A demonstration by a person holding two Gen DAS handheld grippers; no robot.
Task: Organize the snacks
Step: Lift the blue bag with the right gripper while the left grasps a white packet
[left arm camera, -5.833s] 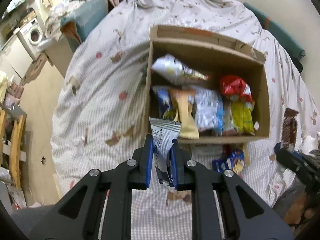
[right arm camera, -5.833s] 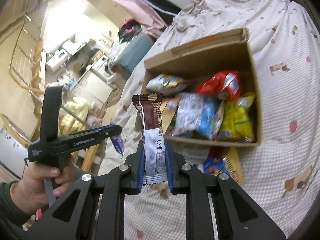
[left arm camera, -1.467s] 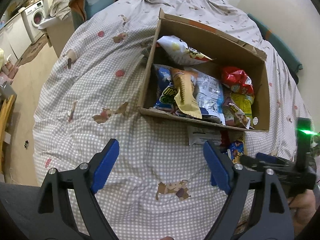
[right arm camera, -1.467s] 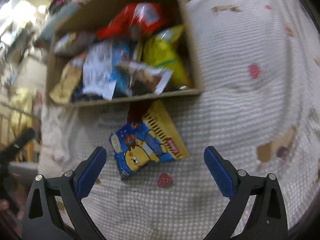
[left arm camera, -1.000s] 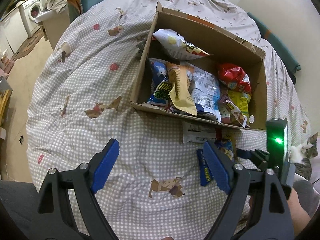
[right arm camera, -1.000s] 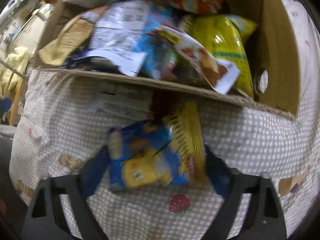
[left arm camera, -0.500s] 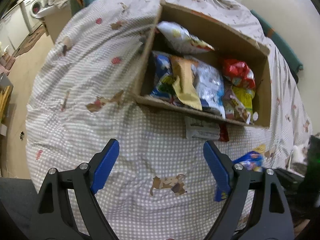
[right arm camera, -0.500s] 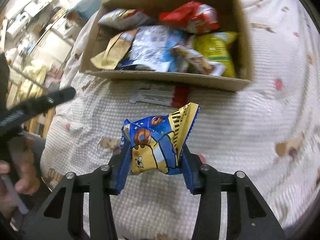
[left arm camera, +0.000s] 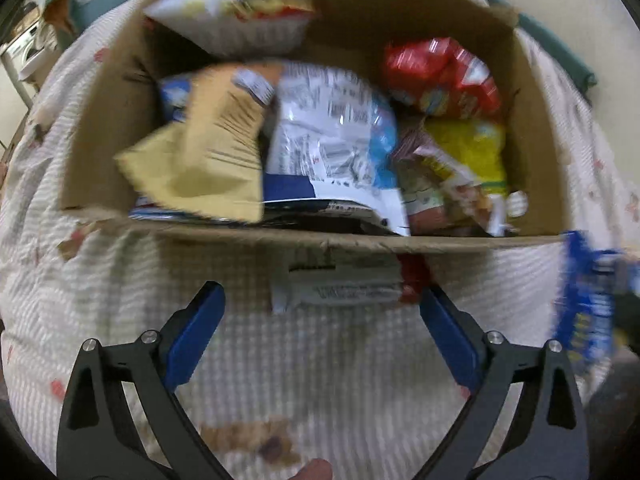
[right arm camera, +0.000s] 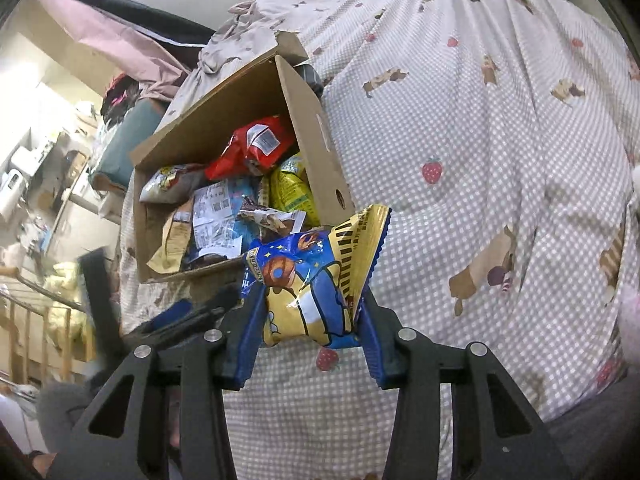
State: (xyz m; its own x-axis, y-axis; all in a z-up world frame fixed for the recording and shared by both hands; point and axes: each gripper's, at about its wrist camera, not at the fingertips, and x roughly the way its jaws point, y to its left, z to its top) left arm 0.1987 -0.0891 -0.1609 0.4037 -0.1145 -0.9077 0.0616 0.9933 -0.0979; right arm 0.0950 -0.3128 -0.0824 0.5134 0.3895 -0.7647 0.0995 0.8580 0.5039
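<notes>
A cardboard box (left arm camera: 536, 128) full of snack bags sits on the checked bedspread; it also shows in the right wrist view (right arm camera: 316, 136). A white-and-red snack packet (left arm camera: 344, 286) lies flat on the bed just in front of the box. My left gripper (left arm camera: 320, 320) is open, low over the bed, with its fingers on either side of that packet. My right gripper (right arm camera: 306, 328) is shut on a blue-and-yellow snack bag (right arm camera: 316, 276) and holds it above the bed beside the box's near right corner. That bag shows blurred in the left wrist view (left arm camera: 584, 296).
The box holds a red bag (left arm camera: 440, 72), a yellow bag (left arm camera: 468, 152), a white-blue bag (left arm camera: 332, 132), a tan bag (left arm camera: 208, 152) and more. The bedspread (right arm camera: 480, 140) spreads wide to the right. Furniture and clutter (right arm camera: 44, 168) stand off the bed's left side.
My left gripper has moved forward and down toward the packet in front of the box. My right gripper has lifted the blue-and-yellow bag and swung it to the right of the box.
</notes>
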